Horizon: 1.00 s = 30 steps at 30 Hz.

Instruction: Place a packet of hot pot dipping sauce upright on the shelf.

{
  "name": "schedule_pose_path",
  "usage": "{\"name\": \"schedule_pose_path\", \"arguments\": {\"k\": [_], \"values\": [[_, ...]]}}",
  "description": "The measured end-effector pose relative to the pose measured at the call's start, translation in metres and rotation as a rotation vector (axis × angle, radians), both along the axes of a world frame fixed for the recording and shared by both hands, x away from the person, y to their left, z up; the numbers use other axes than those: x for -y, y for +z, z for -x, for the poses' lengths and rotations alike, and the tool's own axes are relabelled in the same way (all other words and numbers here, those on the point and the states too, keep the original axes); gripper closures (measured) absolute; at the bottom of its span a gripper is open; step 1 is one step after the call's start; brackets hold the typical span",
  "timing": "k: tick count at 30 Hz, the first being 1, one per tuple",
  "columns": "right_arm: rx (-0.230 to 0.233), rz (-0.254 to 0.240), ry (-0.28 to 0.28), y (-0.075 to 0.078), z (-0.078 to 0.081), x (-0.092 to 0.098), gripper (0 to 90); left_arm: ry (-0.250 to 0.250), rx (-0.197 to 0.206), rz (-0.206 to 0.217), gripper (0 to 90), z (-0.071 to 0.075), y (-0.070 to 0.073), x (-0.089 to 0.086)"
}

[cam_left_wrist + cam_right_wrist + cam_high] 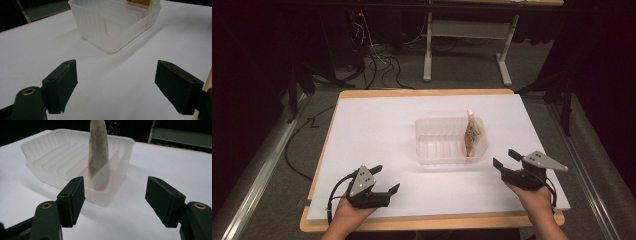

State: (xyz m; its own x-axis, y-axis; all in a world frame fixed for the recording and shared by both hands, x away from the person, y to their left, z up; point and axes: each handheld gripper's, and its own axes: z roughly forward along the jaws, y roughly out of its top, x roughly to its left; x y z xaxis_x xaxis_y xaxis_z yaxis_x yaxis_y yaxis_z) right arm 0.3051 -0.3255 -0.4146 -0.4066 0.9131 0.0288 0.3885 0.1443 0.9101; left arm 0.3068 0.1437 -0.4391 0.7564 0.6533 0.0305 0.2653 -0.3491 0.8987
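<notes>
The packet (472, 132) leans in the tray (432, 150); my empty, spread right gripper (504, 159) may tip it; left gripper (386, 179) spread too.

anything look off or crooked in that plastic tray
Nothing spilled or damaged. The packet stands on end in the tray's rightmost slot, leaning a little, its top poking above the rim. The other slots are bare.

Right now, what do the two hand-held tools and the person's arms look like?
Both are black two-jaw units with blocky rectangular pads. The left tool and the right tool each carry a grey three-cornered plate on top with small dark dots, and a black cable trails from each. Brass-coloured rivets sit near the jaw bases. The forearms show no sleeves.
</notes>
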Motion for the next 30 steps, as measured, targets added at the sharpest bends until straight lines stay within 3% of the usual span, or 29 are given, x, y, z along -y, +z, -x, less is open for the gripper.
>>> {"name": "schedule_pose_path", "arguments": {"k": [3,6,10,15,30], "values": [[-0.003,-0.005,-0.021,-0.012,0.015,0.012,30.0,-0.008,-0.007,-0.014,18.9,0.000,-0.002,0.002],[-0.019,-0.043,-0.042,-0.019,0.023,0.023,30.0,-0.014,-0.012,-0.017,18.9,-0.001,-0.003,0.004],[-0.002,-0.037,-0.047,-0.021,0.021,0.025,31.4,-0.020,-0.021,-0.034,18.8,-0.002,-0.005,0.008],[0.015,0.016,-0.024,-0.023,0.020,0.022,32.4,-0.016,-0.027,-0.039,18.8,-0.002,-0.006,0.010],[0.001,-0.007,-0.053,-0.025,0.018,0.028,33.3,-0.014,-0.030,-0.030,18.7,-0.003,-0.006,0.007]]}}
